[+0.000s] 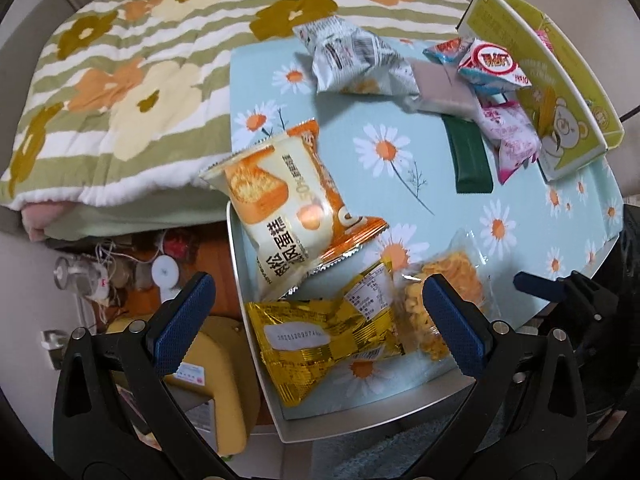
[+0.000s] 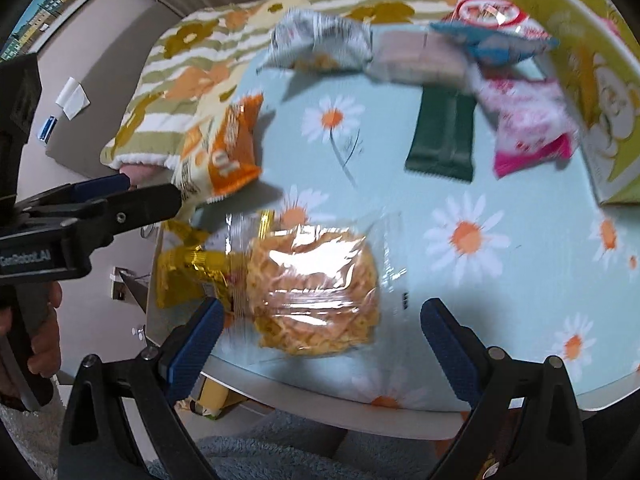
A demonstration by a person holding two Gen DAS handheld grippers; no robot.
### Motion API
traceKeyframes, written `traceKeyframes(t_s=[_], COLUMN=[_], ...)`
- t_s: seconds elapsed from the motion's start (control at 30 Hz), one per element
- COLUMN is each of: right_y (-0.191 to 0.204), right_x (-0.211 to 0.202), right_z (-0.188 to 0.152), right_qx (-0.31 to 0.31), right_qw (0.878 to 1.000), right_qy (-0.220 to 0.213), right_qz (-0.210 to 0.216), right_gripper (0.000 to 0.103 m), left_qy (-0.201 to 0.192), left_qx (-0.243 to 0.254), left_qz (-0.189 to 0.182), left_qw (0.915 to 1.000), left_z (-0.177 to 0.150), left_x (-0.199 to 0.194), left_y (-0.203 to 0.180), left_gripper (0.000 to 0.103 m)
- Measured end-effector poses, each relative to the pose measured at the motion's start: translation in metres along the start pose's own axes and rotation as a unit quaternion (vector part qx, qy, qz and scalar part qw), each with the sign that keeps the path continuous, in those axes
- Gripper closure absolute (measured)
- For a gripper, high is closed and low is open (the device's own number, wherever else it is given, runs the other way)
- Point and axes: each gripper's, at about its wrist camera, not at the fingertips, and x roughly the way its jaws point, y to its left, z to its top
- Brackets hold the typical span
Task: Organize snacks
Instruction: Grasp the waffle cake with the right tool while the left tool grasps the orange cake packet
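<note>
Your left gripper [image 1: 320, 320] stands wide open and empty, its blue pads either side of the gold packet [image 1: 320, 344] at the near corner of the table [image 1: 520, 184]. Your right gripper [image 2: 320, 344] is also spread open, holding nothing, poised over the clear bag [image 2: 316, 292] of crisp noodles, which lies touching the gold packet near the table edge.

Just beyond, the orange cake pack [image 1: 292, 208] sits tilted, resting partly on the gold packet. Farther back lie a silver bag [image 1: 356, 60], a brown bar [image 1: 440, 88], a green bar [image 1: 468, 156], and pink [image 1: 512, 136] and red-and-blue [image 1: 492, 64] packs leaning against the open yellow-green box [image 1: 560, 92].

This looks like an early pick: most snacks are loose, and the box is the likely home. Next you need to settle on one near pack, lower the pads around it squarely, and close gently; these wrappers are slippery and crush easily.
</note>
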Motion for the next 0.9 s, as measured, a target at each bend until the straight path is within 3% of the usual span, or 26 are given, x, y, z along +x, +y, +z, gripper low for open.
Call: traceKeyframes(t_s=[0.23,0.63,0.9], right_y=[0.009,0.013,0.012], right_x=[0.021,0.037,0.034], right_z=[0.004,0.006,0.009], right_qx=[-0.003,-0.027,-0.047], right_qw=[1.0,0.999,0.999], right_qy=[0.011,0.006,-0.001], right_qz=[-0.008,-0.026,-0.022], right_gripper=[0.005,0.006,0.021], left_qy=[0.005,-0.001,0.008], left_qx=[-0.016,-0.042,-0.046], left_qz=[-0.001,0.019,0.032], left_qw=[0.9999,0.9989,0.9984], left_z=[0.0,0.032,0.05], left_x=[0.009,0.032,0.054], left_y=[0.004,0.006,0.006], left_gripper=[0.0,0.0,0.0])
